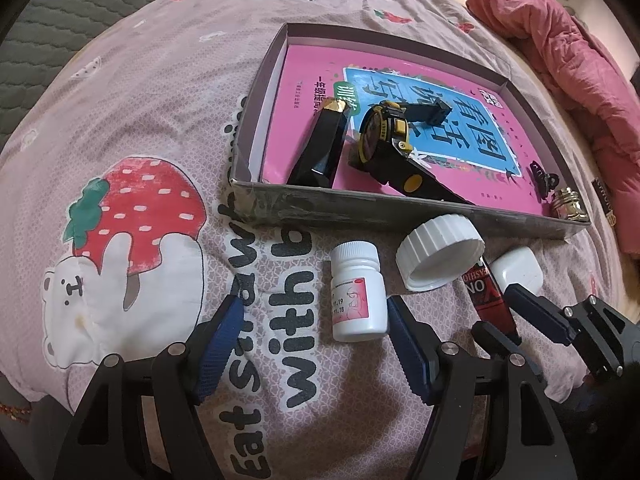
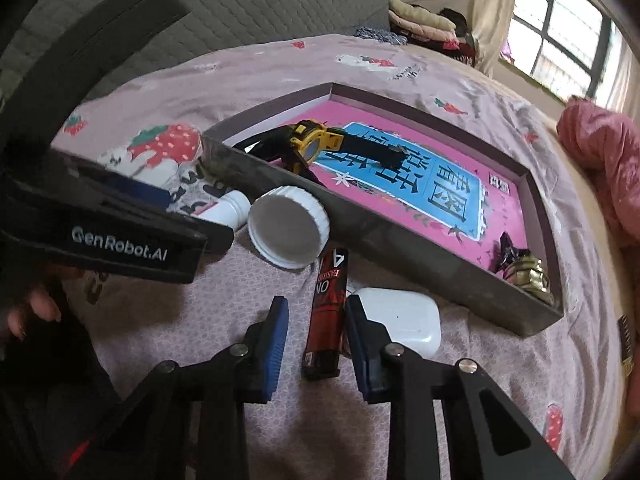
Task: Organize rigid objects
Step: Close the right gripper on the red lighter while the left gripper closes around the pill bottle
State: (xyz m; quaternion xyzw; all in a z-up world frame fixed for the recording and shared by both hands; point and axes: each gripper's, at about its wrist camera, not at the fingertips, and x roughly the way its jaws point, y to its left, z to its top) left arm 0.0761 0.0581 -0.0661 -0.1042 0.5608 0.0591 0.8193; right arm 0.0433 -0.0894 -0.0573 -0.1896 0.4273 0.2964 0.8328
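We have the right gripper [image 2: 316,332] straddling the red lighter [image 2: 327,322], which lies flat on the bedspread [image 2: 240,308] just outside the near wall of the tray [image 2: 400,240]. Its long axis runs away from us toward that wall, in line with the fingers, so the blue pads face its two long sides. The jaws are partly drawn in around it: the right-hand pad looks to be at the lighter's edge, the left-hand one shows a sliver of cloth between (so not yet a pinch, as we read it).

The white earbud case [image 2: 404,320] sits just beside the lighter, partly behind the right-hand pad, and the white cap [image 2: 290,226] lies near its far end, so we judge a straight lift safer than a sideways drag.

Our left gripper [image 1: 316,344] hangs with its jaws spread wide, the white pill bottle [image 1: 358,292] lying between them with neither pad touching it. The right hand is plainly the nearer one to the lighter.

The tray already holds a yellow-and-black watch [image 1: 386,136], a black lipstick [image 1: 320,148] and a hair clip [image 1: 544,182].
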